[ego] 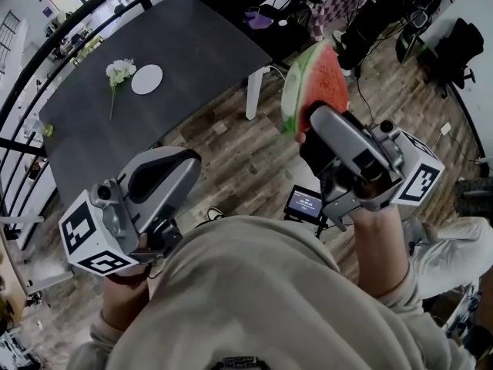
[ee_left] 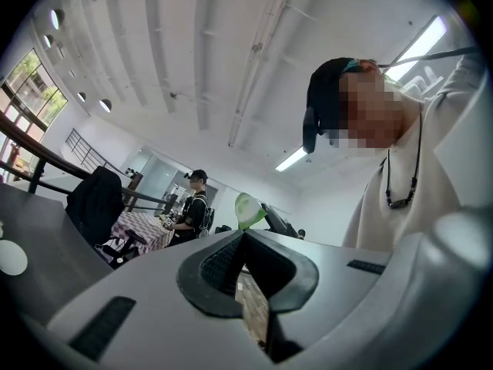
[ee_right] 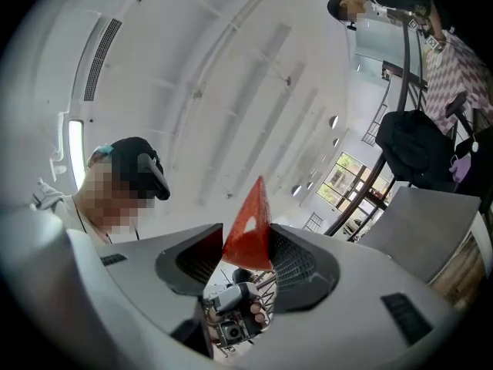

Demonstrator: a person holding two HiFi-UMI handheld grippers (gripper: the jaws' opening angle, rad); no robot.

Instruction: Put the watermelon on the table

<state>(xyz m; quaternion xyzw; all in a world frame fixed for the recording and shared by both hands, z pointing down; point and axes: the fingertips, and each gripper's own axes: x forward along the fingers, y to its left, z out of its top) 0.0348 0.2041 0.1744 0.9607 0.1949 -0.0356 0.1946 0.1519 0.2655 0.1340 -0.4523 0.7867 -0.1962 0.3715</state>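
Observation:
A wedge of watermelon, red flesh with a green rind, is held over the wooden floor, to the right of the dark grey table. My right gripper is shut on it, the pads pressing its lower part. In the right gripper view the red wedge stands up between the jaws of my right gripper. My left gripper hovers lower left, in front of the table's near edge. In the left gripper view, my left gripper has its tips together with nothing between them, and the rind shows beyond.
A white plate and a small bunch of white flowers lie on the table. A dark railing runs along its left side. A small screen sits on the floor. A person stands by a checked table at the back.

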